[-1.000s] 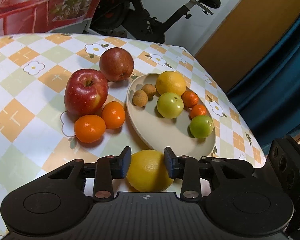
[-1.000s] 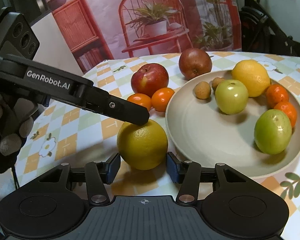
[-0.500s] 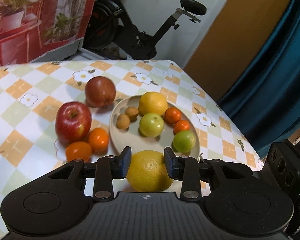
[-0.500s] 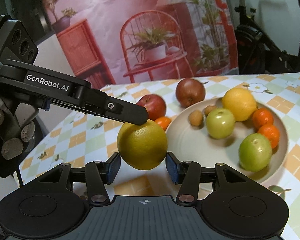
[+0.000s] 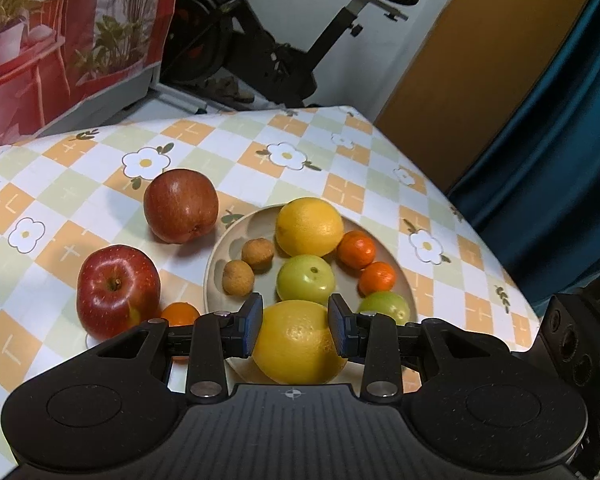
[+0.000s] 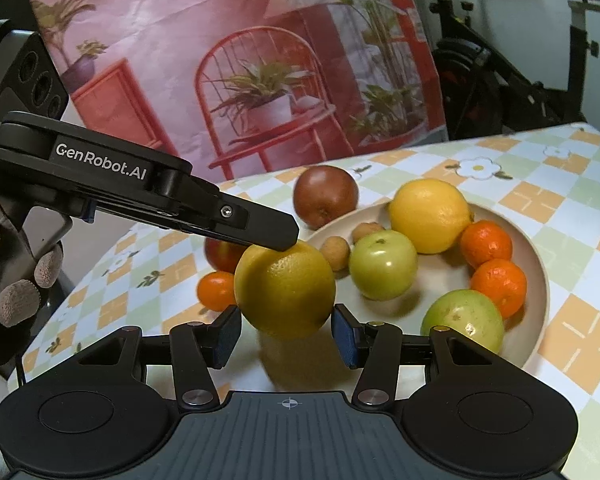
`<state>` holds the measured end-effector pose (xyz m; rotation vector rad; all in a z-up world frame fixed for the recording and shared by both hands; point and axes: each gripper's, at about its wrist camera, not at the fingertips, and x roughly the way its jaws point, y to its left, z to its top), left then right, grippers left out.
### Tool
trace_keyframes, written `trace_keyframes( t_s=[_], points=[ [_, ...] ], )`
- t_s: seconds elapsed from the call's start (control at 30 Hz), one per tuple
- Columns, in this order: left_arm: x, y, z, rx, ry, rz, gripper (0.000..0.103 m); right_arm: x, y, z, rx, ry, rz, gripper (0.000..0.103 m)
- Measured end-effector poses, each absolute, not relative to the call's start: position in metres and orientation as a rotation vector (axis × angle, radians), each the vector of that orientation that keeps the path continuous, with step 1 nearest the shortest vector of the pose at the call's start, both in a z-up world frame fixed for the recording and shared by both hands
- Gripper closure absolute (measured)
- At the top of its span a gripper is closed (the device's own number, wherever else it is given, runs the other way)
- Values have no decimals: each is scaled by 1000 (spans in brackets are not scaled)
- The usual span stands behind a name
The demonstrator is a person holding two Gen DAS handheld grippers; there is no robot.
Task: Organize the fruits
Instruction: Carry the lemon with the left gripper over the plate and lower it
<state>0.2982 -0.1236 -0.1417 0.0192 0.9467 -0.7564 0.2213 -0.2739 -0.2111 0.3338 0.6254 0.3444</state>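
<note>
Left gripper point(image 5: 296, 326) clamps a round, dimpled orange point(image 5: 298, 342) above the smooth beige plate point(image 5: 210, 276). Only the right view shows right gripper point(image 6: 287, 334), jaws parted, not gripping.

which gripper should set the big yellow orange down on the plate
Left. The left gripper is already shut on the yellow orange, lifted near the plate. The right gripper holds nothing, with its pads apart beside the fruit.
</note>
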Motion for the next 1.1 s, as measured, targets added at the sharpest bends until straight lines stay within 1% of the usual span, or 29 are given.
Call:
trace_keyframes(
  t_s=[0.5,1.03,1.07,1.1],
  points=[
    [324,-128,-153,23,998,-735,66,247,-260,-214,210,641,303,58],
    [324,-132,-155,42,968,-701,66,243,-261,-212,203,651,243,58],
    [324,-132,-155,47,963,-699,66,242,-262,-212,206,649,238,59],
    [324,-133,-155,50,959,-696,66,240,-264,-211,209,648,235,63]
  ],
)
